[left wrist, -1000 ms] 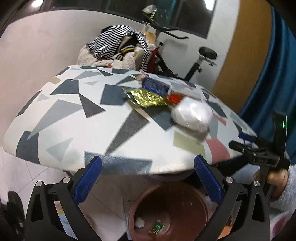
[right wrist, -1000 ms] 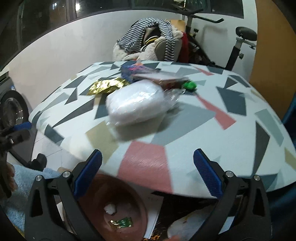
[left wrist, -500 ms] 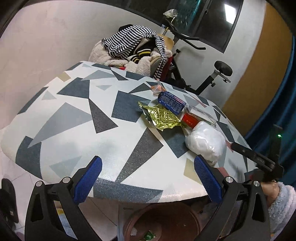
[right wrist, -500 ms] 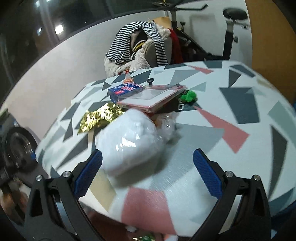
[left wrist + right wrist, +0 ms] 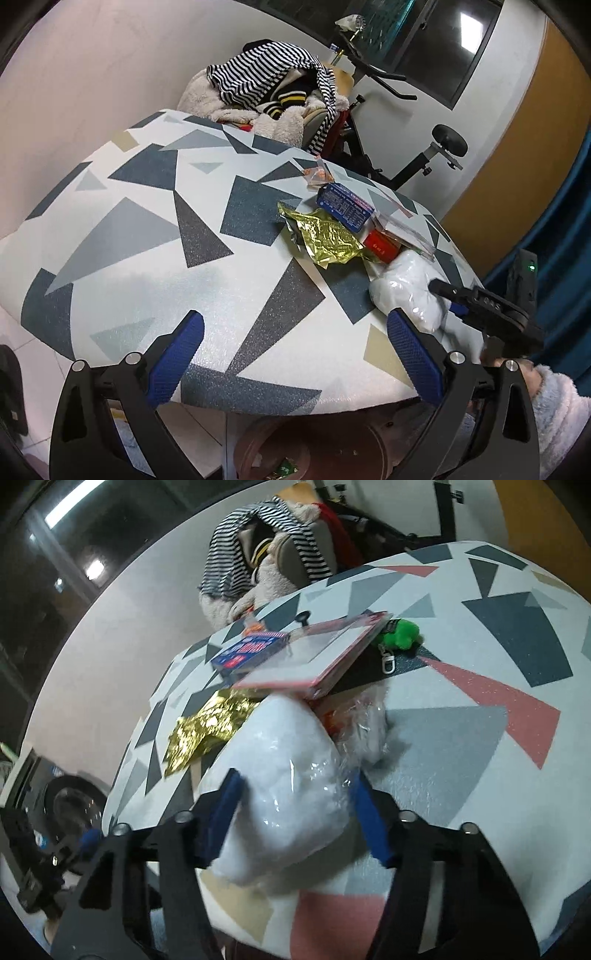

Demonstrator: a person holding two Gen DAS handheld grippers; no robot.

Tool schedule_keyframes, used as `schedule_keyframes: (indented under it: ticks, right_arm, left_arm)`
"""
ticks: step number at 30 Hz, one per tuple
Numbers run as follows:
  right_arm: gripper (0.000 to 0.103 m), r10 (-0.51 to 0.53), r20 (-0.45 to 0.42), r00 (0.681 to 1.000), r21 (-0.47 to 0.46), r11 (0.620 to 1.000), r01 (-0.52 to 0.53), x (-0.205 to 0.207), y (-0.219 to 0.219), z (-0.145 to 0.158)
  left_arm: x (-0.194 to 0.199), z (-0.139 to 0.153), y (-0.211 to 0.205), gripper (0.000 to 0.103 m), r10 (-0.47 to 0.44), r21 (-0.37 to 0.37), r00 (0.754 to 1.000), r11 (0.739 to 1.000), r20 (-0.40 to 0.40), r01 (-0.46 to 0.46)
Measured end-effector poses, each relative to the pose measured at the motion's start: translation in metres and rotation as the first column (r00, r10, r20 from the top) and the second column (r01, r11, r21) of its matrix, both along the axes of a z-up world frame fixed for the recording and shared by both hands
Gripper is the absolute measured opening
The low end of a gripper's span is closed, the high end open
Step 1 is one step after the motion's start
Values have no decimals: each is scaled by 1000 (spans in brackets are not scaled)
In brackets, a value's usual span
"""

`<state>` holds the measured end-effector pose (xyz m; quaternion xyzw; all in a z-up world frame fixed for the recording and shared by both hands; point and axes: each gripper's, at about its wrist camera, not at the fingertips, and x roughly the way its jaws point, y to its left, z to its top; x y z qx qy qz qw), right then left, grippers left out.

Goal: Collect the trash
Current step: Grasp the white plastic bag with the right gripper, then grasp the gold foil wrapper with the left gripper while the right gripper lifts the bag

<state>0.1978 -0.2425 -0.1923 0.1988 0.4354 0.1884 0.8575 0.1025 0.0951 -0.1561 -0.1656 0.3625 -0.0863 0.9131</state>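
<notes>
Left wrist view: left gripper (image 5: 291, 354) is hanging over the near edge of the patterned table (image 5: 155, 236), jaws standing wide with nothing between them.
Trash on table: a white plastic-wrapped bundle (image 5: 406, 291) is lying near the right edge, just beside a crumpled gold foil wrapper (image 5: 325, 236), a blue carton (image 5: 345, 206) and a red box (image 5: 382, 247).
Bin: a brown bin (image 5: 314, 446) is sitting on the floor below the table edge (scraps showing inside).
Right wrist view: right gripper (image 5: 295, 812) is straddling the white plastic-wrapped bundle (image 5: 284, 794); its jaws have just been closing, and both blue pads are pressing the bundle's sides.
Bundle's place: resting on the table (image 5: 480, 738), touching the gold foil wrapper (image 5: 207, 731).
Behind it: a clear-fronted pink pack (image 5: 317, 657) is lying over the blue carton (image 5: 247, 651), a green plush keychain (image 5: 400, 637) beside.
</notes>
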Motion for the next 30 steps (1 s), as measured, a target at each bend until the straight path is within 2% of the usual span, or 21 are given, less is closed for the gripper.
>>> schedule_keyframes:
  ticks: [4, 10, 11, 13, 17, 22, 24, 30]
  right_arm:
    - [54, 23, 21, 1000, -34, 999, -22, -12, -1, 7]
    - [51, 47, 54, 997, -71, 997, -43, -31, -6, 12]
    - [49, 53, 66, 996, -74, 996, -48, -34, -7, 13]
    - [37, 81, 109, 991, -90, 993, -71, -42, -7, 20]
    - [27, 126, 188, 974, -132, 986, -102, -55, -8, 36]
    - [25, 120, 253, 960, -140, 986, -87, -63, -20, 58]
    - [25, 90, 263, 960, -134, 989, -56, -62, -31, 64]
    - [25, 11, 246, 969, -111, 994, 17, -53, -55, 66]
  left_arm:
    - [5, -4, 0, 89, 2, -30, 1000, 1000, -13, -3]
    - [6, -6, -8, 88, -20, -28, 1000, 999, -20, 20]
    - [6, -7, -9, 88, -25, -29, 999, 999, -23, 25]
    - [6, -7, -11, 88, -32, -29, 999, 999, -26, 32]
    - [5, -9, -12, 85, -41, -38, 998, 999, -42, 39]
    - [13, -13, -4, 77, -28, -110, 997, 994, -72, 20]
    - [19, -16, -1, 68, -23, -157, 996, 988, -88, 9]
    - [50, -25, 2, 51, 12, -282, 991, 958, -133, -50]
